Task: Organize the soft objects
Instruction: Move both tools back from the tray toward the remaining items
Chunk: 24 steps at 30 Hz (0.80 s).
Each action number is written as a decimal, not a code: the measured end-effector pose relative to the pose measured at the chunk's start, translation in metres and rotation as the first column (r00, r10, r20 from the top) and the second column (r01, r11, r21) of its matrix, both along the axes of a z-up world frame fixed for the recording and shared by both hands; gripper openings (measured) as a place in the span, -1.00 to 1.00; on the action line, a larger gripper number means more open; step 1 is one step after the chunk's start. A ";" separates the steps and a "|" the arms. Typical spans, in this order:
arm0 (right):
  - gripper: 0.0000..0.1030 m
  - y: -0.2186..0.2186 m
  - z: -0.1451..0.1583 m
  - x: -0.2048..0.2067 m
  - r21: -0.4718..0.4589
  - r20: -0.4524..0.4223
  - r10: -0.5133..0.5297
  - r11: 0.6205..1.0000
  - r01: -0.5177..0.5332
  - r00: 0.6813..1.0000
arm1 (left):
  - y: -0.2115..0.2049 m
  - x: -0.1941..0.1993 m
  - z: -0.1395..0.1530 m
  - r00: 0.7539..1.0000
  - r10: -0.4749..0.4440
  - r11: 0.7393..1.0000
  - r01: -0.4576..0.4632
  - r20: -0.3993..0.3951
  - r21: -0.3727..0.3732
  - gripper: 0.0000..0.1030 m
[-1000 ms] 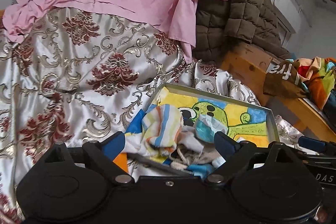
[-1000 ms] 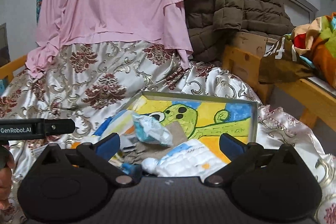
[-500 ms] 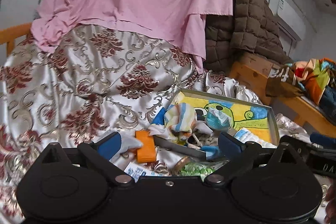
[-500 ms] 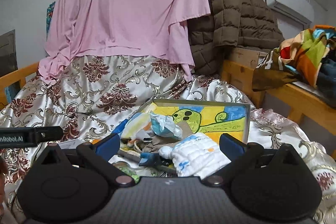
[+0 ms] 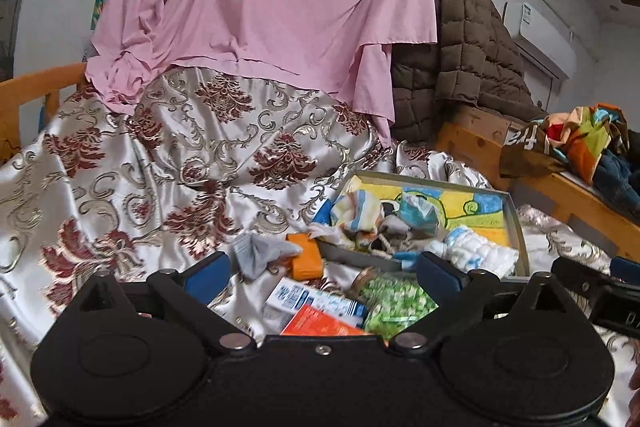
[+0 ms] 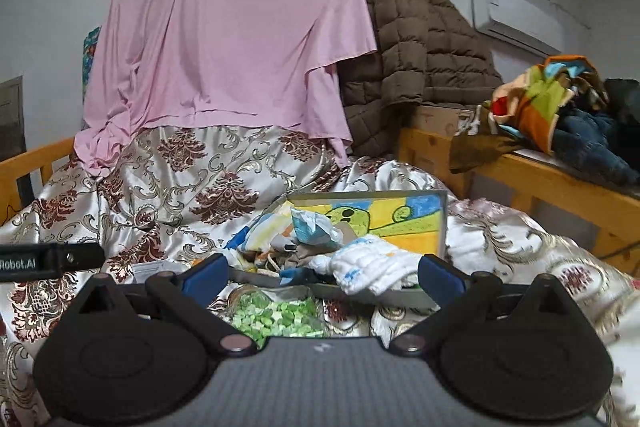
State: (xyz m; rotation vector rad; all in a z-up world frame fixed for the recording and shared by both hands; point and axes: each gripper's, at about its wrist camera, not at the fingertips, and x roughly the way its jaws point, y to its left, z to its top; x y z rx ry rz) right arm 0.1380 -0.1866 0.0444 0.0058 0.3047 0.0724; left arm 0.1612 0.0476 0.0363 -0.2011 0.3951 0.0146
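Observation:
A shallow grey box (image 5: 516,227) (image 6: 443,223) with a yellow cartoon bottom lies on the bed and holds soft things: a striped cloth (image 5: 356,215), a light blue crumpled cloth (image 5: 416,215) (image 6: 314,227) and a white quilted cloth (image 5: 476,253) (image 6: 372,267). A grey cloth (image 5: 260,253) lies on the bedspread left of the box. My left gripper (image 5: 322,277) is open and empty, held back above loose items. My right gripper (image 6: 322,275) is open and empty, short of the box's near rim.
An orange block (image 5: 306,259), a white and blue packet (image 5: 316,301), an orange packet (image 5: 320,325) and a bag of green pieces (image 5: 396,303) (image 6: 276,315) lie before the box. A pink sheet (image 5: 272,3), brown quilted jacket (image 5: 468,59) and wooden bench with clothes (image 6: 560,179) stand behind.
Both grippers have drawn back and up from the box. The items before the box have come into view, and the grey cloth now shows on the bedspread.

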 end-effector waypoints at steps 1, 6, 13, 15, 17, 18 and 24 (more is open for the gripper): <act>0.99 0.001 -0.002 -0.005 0.001 0.002 -0.003 1.000 0.003 1.000 | 0.001 -0.005 -0.002 1.000 0.001 1.000 -0.001 0.001 0.006 0.93; 0.99 0.010 -0.013 -0.024 -0.030 0.002 -0.003 1.000 0.003 1.000 | 0.005 -0.024 -0.015 1.000 0.017 1.000 -0.017 -0.014 0.015 0.93; 0.99 0.013 -0.036 -0.039 -0.012 -0.036 0.016 1.000 -0.017 0.999 | 0.007 -0.040 -0.034 0.999 0.032 0.998 -0.030 -0.040 0.059 0.94; 0.99 0.011 -0.042 -0.038 0.002 -0.056 0.023 1.000 -0.023 0.998 | 0.007 -0.042 -0.038 0.998 0.037 0.997 -0.034 -0.048 0.066 0.94; 0.99 0.010 -0.047 -0.037 0.015 -0.077 0.025 1.000 -0.024 0.997 | 0.007 -0.044 -0.042 0.997 0.046 0.997 -0.042 -0.054 0.072 0.95; 0.99 0.009 -0.050 -0.036 0.015 -0.084 0.022 1.000 -0.021 0.996 | 0.006 -0.044 -0.045 0.997 0.047 0.996 -0.042 -0.060 0.075 0.95; 0.99 0.008 -0.061 -0.032 0.016 -0.113 0.014 1.000 -0.013 0.993 | 0.005 -0.044 -0.056 0.995 0.041 0.996 -0.034 -0.087 0.088 0.95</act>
